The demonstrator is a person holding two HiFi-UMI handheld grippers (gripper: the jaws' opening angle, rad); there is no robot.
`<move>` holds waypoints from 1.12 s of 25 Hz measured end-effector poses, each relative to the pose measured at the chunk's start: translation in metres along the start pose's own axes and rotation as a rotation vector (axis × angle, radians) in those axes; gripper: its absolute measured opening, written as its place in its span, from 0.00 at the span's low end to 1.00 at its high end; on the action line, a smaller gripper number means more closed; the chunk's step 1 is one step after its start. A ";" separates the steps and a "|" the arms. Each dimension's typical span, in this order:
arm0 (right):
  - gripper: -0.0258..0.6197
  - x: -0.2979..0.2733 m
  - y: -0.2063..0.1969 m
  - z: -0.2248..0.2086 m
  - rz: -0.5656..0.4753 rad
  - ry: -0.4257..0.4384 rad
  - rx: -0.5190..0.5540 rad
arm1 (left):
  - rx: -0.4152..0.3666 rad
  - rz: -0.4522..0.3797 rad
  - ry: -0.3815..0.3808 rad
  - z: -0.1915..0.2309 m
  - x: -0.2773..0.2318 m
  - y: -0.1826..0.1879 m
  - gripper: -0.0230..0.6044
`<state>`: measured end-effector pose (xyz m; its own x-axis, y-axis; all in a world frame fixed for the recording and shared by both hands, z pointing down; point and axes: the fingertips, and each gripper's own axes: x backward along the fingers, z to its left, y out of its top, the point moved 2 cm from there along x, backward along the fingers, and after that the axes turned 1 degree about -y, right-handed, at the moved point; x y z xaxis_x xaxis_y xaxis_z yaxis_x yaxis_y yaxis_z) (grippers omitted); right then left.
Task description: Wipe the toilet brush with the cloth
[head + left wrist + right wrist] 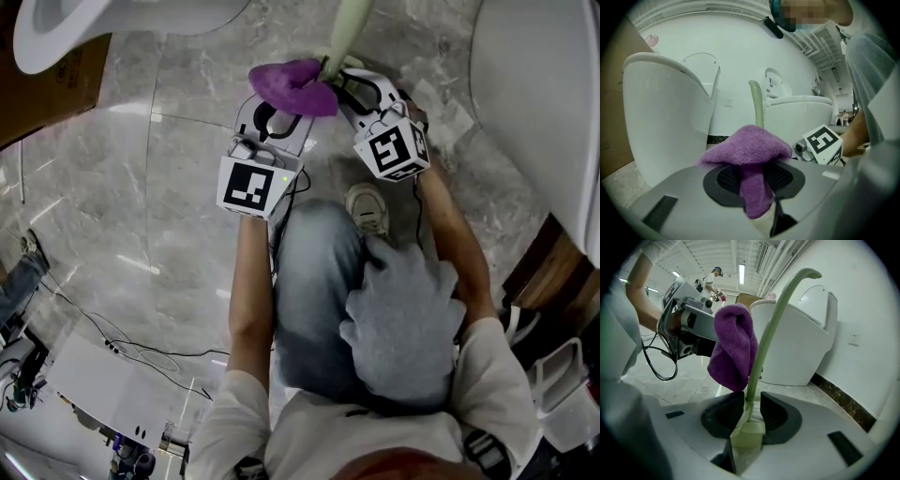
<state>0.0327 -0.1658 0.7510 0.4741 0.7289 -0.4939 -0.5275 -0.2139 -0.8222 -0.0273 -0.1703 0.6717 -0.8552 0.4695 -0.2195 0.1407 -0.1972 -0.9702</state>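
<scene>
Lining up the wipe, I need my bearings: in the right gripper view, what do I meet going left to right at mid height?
Person's arm → left claw → purple cloth → toilet brush handle → toilet → wall socket.

Grey marble floor (141, 187) — a white toilet (665, 117) ahead-left of the left tool (754, 180) (another toilet (801, 343) beyond the right tool (750, 416)); white wall (872, 310), dark skirting (843, 404), strip light (741, 273) overhead.

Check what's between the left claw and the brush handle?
The cloth, draped over the left claw, hangs right beside the handle; the right gripper view shows it best.
</scene>
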 end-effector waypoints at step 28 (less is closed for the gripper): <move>0.15 -0.021 -0.017 0.005 -0.005 0.002 0.063 | -0.047 0.032 -0.114 -0.011 -0.056 -0.034 0.23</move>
<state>0.0283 -0.1737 0.7769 0.4781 0.7284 -0.4907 -0.5686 -0.1691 -0.8050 0.0213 -0.1805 0.7161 -0.9008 0.3622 -0.2396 0.1896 -0.1685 -0.9673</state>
